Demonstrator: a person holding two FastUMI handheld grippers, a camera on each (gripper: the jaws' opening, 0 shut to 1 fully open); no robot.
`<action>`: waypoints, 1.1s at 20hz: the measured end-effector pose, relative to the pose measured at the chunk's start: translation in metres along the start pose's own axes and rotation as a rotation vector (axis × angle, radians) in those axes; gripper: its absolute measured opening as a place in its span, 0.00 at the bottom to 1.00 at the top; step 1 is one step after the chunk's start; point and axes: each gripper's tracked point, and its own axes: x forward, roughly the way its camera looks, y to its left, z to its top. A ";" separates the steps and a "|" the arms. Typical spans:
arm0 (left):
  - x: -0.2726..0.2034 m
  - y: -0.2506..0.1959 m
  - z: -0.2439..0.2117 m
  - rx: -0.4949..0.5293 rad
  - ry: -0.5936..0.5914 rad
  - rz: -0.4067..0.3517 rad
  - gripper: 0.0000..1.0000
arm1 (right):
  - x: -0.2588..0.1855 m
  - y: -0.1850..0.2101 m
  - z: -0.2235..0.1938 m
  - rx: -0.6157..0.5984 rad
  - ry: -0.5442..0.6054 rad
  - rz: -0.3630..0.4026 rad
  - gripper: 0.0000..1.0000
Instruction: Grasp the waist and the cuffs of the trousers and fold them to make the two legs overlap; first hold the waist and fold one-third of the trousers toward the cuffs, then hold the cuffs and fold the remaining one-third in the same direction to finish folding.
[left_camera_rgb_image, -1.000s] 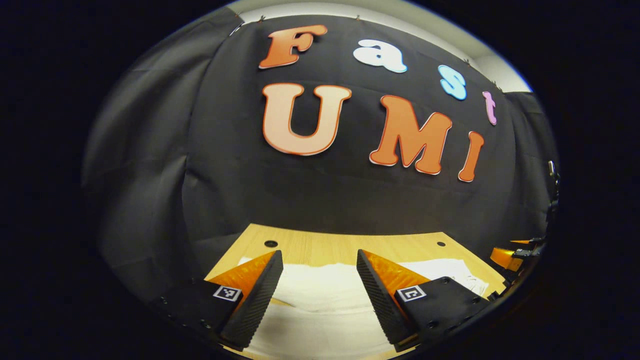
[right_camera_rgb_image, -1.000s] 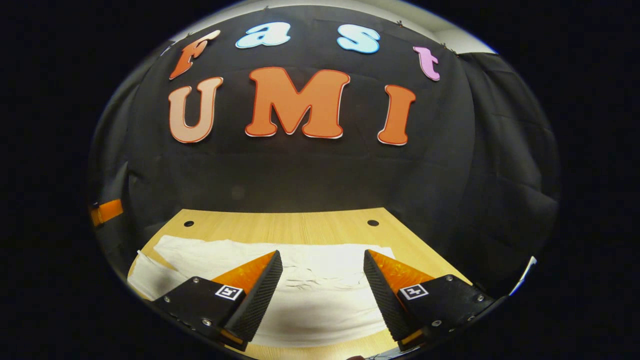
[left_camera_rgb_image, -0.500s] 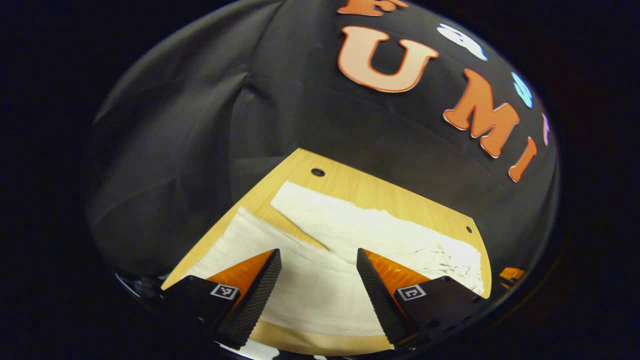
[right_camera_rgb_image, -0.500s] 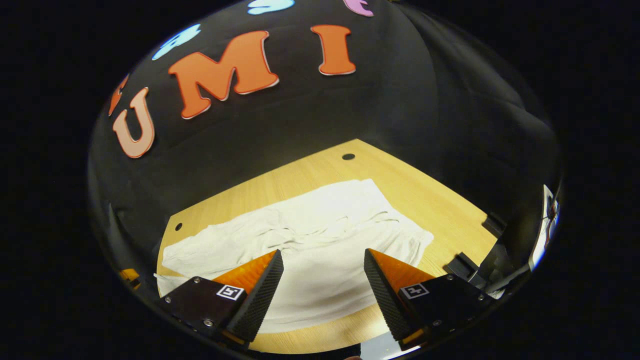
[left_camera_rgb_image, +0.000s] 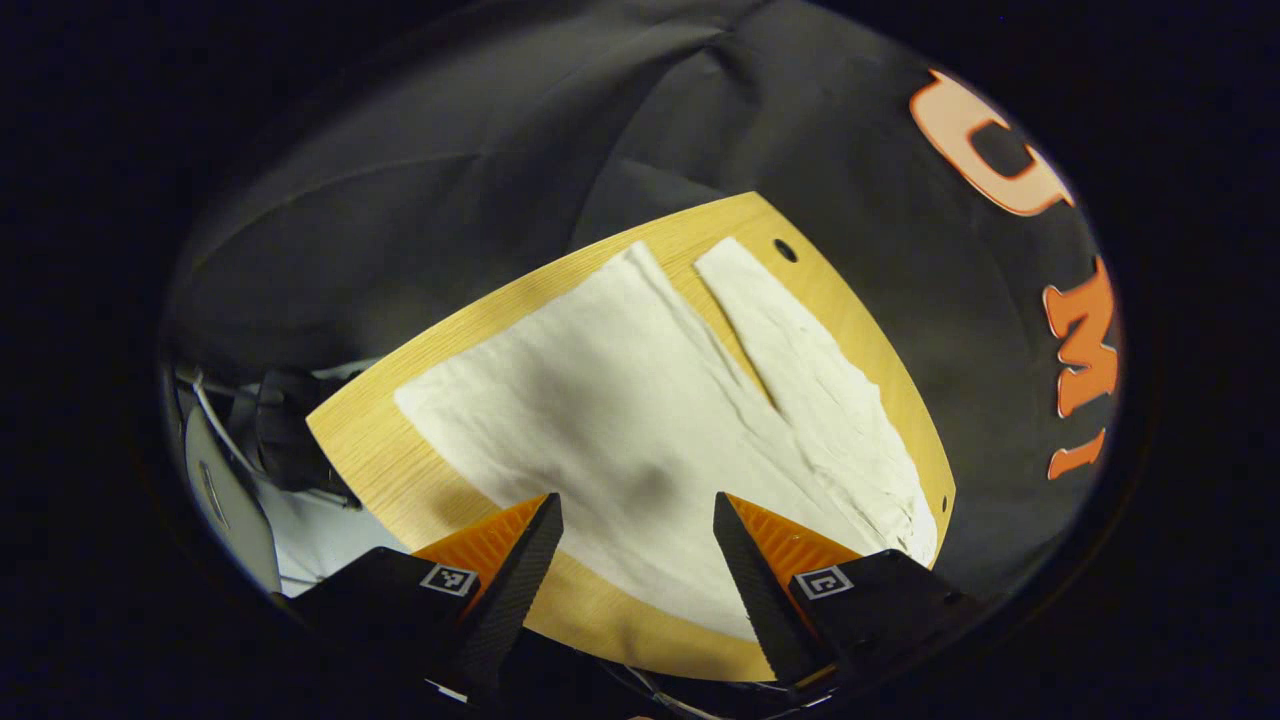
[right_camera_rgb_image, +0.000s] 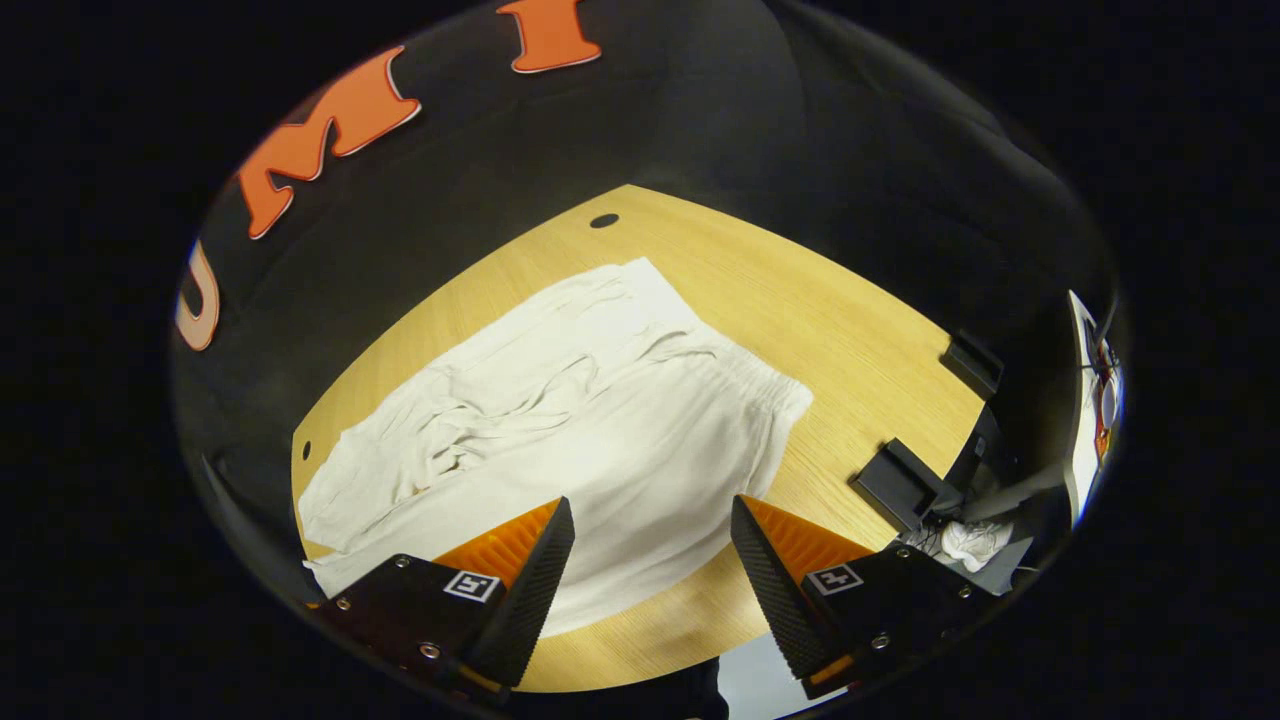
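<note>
One pair of white trousers (left_camera_rgb_image: 640, 420) is lying spread flat on the wooden worktop (left_camera_rgb_image: 400, 470), its two legs parted. The left claw (left_camera_rgb_image: 637, 560) and right claw (right_camera_rgb_image: 650, 570) are hovering above it, each with fingers apart, gripping nothing.

Trousers (right_camera_rgb_image: 600, 440) near edge hidden behind right gripper (right_camera_rgb_image: 650, 560) (lower leg too).

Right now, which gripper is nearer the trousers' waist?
Right. The right gripper hangs open over the near edge by the waist; the left gripper hangs open over the leg end of the trousers.
</note>
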 end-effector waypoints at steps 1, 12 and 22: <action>0.002 0.012 0.001 -0.036 0.010 0.008 1.00 | 0.006 -0.005 -0.001 0.024 0.021 -0.005 0.95; 0.029 0.061 0.015 -0.356 0.026 0.007 0.95 | 0.067 -0.055 0.025 0.153 0.102 -0.088 0.96; 0.076 0.020 0.049 -0.384 -0.052 -0.172 0.47 | 0.106 -0.075 0.042 0.153 0.112 -0.109 0.85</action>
